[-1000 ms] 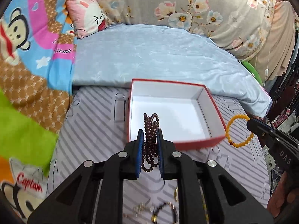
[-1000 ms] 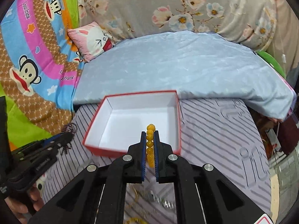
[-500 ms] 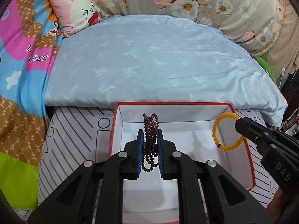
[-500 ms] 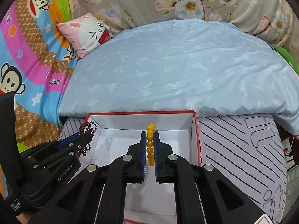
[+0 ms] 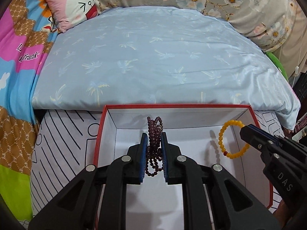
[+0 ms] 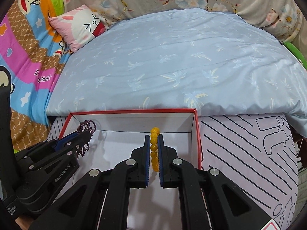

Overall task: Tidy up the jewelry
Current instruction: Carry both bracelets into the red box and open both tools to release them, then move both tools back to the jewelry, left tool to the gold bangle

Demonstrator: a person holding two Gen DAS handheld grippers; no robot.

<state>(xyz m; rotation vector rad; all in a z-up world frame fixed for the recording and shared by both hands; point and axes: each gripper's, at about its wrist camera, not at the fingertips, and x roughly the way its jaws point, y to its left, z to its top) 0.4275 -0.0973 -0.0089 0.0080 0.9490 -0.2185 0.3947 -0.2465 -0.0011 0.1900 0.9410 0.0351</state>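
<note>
- Hanging over the white inside of the red-edged box (image 5: 251, 122), both bracelets are held in the air, each by its own tongs.
- The left tongs (image 5: 153, 149) are clamped on a dark purple bead bracelet (image 5: 154, 132), wound in several loops; loops stick out beyond the tips and dangle between the blue pads (image 5: 144, 153).
- The right tongs (image 6: 153, 149) are clamped on a yellow bead bracelet (image 6: 154, 147), seen edge-on from the right wrist; from the left wrist it appears as a ring with one red bead, near the box's right wall.
- "DAS" is printed in grey on the right tongs' arm in the left wrist view; "GenRobot.AI" is read on the left tongs' arm in the right wrist view.
- The box is set on a white sheet with black line drawings (image 6: 249, 153), just in front of a pale blue quilt (image 5: 153, 57).
- "frank" is legible on the pink band of a cartoon monkey blanket (image 6: 25, 57); the letters before it are cut off.
- A pink rabbit-face cushion (image 5: 74, 5) lies at the quilt's far left corner.
</note>
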